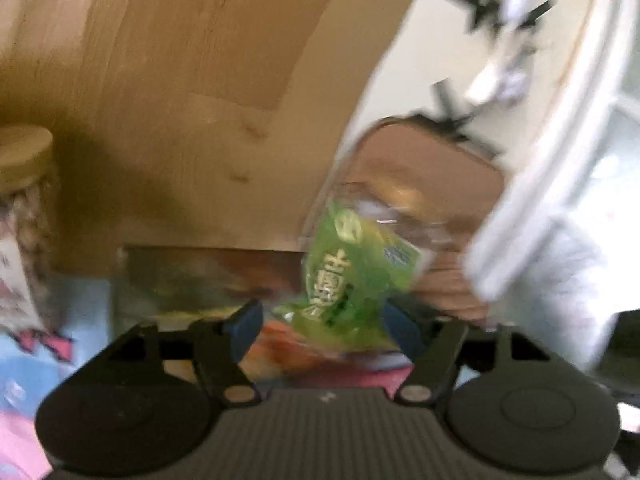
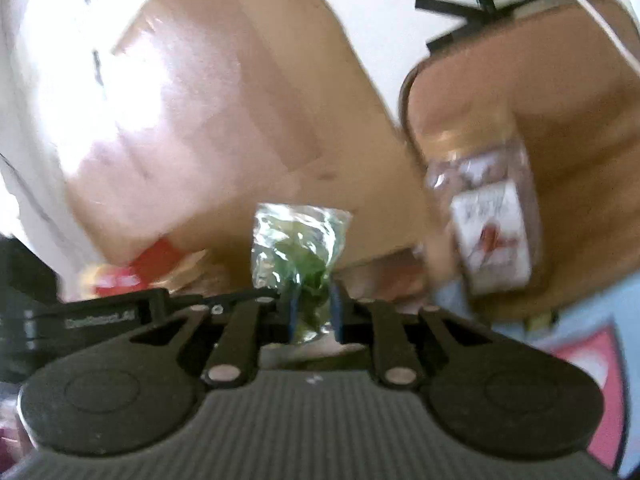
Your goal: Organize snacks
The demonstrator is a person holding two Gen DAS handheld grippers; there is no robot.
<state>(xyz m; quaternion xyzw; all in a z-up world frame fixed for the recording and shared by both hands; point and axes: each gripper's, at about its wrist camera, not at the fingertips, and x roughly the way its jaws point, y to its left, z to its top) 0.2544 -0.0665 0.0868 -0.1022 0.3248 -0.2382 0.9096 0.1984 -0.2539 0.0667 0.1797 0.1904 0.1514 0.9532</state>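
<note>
Green packet (image 2: 298, 240) (blurred) beside jar (image 2: 486, 216)

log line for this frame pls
right claw: shut on green snack packet | left claw: open, green packet between fingers | jar: on table | frames blurred

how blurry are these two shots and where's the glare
Left wrist view: heavy motion smear, though the green packet stays fairly legible; the jar at left sits in shadow. Right wrist view: also smeared, with a blown-out white glare patch upper left on the wood floor.
</note>
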